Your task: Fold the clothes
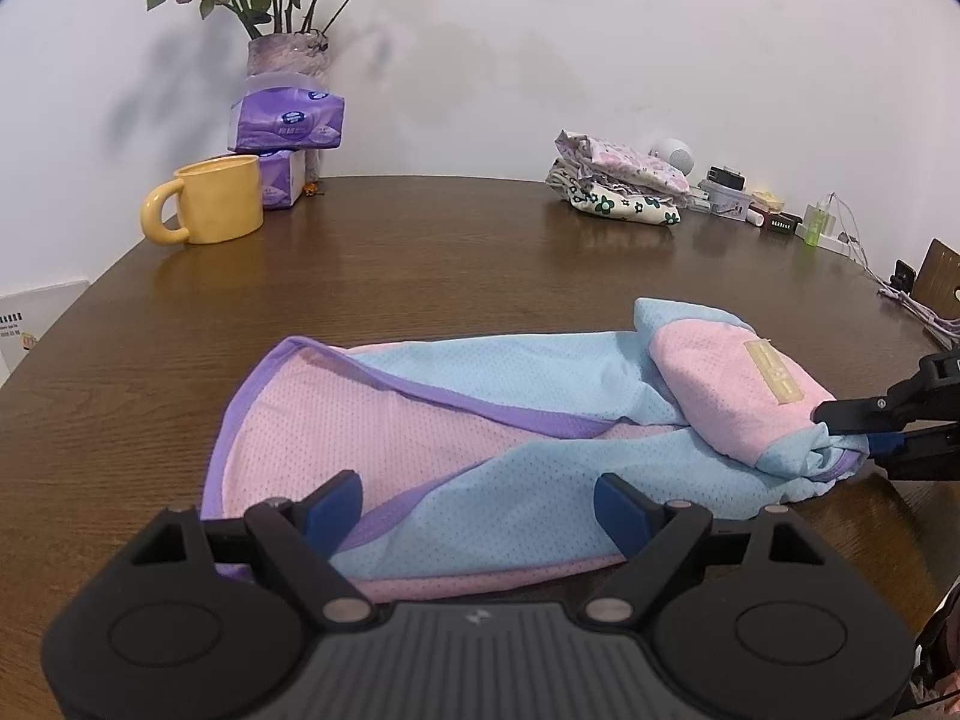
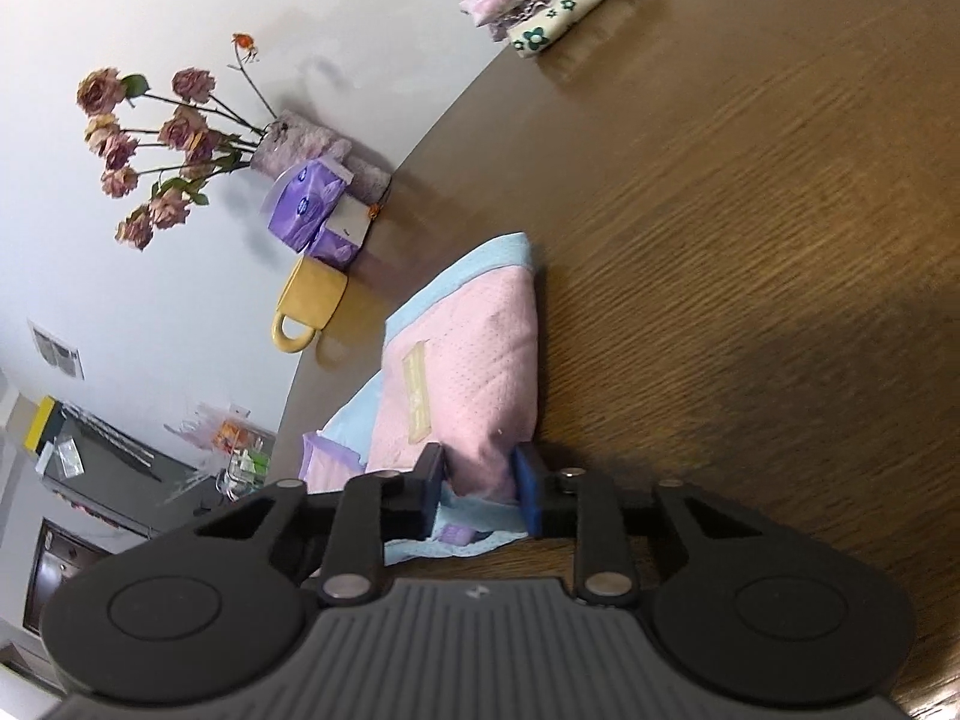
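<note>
Right gripper (image 2: 477, 483) is clamped down on the pink and blue garment (image 1: 456, 426), pinching a bunched corner just under its yellowish label (image 2: 417, 399). Left gripper (image 1: 480, 501) hangs over the near hem with its jaws spread wide, nothing pinched, cloth lying under and between the fingers. Rest of the garment sprawls out ahead of both on the wooden table (image 1: 420, 240). Folded floral clothes (image 1: 618, 186) sit well beyond, yellow mug (image 1: 207, 201) off to the far left.

Mug (image 1: 207, 199) left, folded clothes (image 1: 621, 183) right, on table (image 1: 450, 252).
</note>
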`<state>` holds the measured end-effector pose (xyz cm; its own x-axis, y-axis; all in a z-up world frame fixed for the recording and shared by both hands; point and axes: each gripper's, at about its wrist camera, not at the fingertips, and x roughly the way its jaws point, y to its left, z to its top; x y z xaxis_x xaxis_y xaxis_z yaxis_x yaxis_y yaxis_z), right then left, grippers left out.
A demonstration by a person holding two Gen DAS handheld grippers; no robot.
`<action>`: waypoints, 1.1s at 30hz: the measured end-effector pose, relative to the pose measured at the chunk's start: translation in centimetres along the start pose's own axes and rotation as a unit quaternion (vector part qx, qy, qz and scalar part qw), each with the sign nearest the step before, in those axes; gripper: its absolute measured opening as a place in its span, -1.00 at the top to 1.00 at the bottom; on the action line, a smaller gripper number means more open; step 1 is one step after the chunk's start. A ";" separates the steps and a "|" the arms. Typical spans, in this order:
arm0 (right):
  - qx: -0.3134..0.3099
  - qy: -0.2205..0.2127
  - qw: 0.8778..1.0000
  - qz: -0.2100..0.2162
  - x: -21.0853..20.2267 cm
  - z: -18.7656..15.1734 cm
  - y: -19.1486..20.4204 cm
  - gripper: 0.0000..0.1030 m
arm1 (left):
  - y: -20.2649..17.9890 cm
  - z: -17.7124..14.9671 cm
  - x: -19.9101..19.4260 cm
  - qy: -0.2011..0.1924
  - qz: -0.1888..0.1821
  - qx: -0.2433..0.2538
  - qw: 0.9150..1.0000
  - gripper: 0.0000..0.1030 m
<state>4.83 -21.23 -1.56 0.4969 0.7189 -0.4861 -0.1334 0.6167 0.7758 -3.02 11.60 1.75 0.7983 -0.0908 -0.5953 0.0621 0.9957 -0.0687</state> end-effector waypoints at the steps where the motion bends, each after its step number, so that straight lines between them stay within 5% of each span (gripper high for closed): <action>1: -0.006 0.000 1.000 -0.003 0.0 0.0 0.1 0.63 | -0.1 0.0 0.1 0.001 0.001 0.002 1.000 -0.63; 12: -0.088 -0.017 0.995 -0.046 -1.8 1.6 0.5 0.79 | -3.7 0.6 1.4 0.014 -0.011 0.037 0.999 -0.63; 27: -0.056 -0.111 0.985 -0.116 -10.8 6.1 -7.5 0.79 | -15.7 2.5 6.3 0.044 -0.092 0.118 0.988 -0.63; 33: -0.063 -0.115 0.985 -0.116 -12.2 5.9 -8.6 0.79 | -16.0 2.3 5.9 0.064 -0.088 0.123 0.986 -0.63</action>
<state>5.03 -37.15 0.11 0.7061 0.4717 -0.5282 -0.0925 0.8010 0.5915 2.05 -4.80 1.19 0.6815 -0.2484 -0.6884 0.3488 0.9372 0.0072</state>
